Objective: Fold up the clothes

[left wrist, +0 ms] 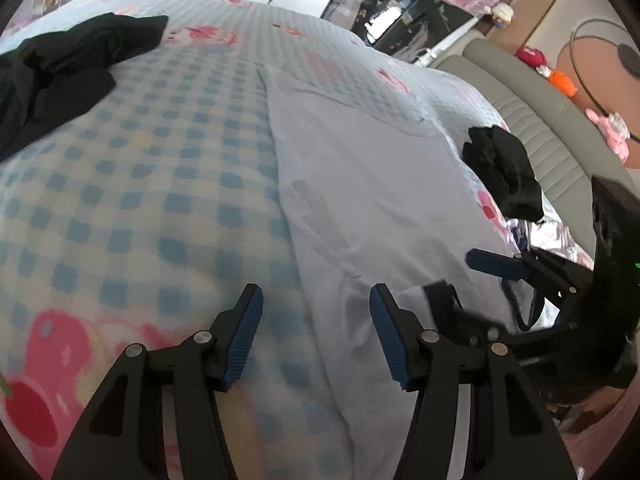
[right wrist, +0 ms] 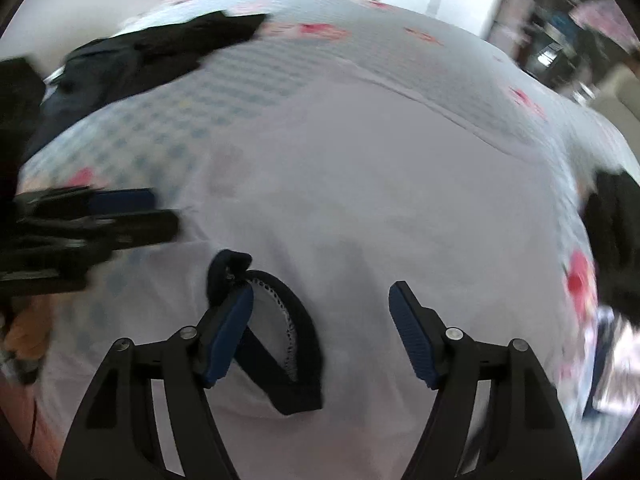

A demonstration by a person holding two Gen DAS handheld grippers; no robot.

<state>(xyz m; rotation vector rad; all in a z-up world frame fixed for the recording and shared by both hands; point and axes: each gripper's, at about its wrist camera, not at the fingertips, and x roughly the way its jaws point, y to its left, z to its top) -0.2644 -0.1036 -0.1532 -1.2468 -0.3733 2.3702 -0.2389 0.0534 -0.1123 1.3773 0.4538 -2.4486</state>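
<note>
A white garment [left wrist: 360,184] lies spread flat on the right half of the bed, its dark navy collar [right wrist: 296,344] towards me. My left gripper [left wrist: 316,300] hovers open over the garment's left edge, nothing between its fingers. My right gripper [right wrist: 322,296] hangs open just above the collar area; its left finger [right wrist: 228,332] overlaps the collar in the picture, but no cloth is pinched. In the left wrist view one blue pad [left wrist: 496,265] of the right gripper shows at the right. The right wrist view is blurred, with the left gripper [right wrist: 160,213] at its left edge.
The bed carries a blue-and-white checked blanket [left wrist: 140,184] with pink cartoon prints. A heap of black clothes [left wrist: 60,64] lies at the far left, and another black piece [left wrist: 504,172] at the right edge. Beyond it stands a padded headboard [left wrist: 532,120] with plush toys [left wrist: 560,80].
</note>
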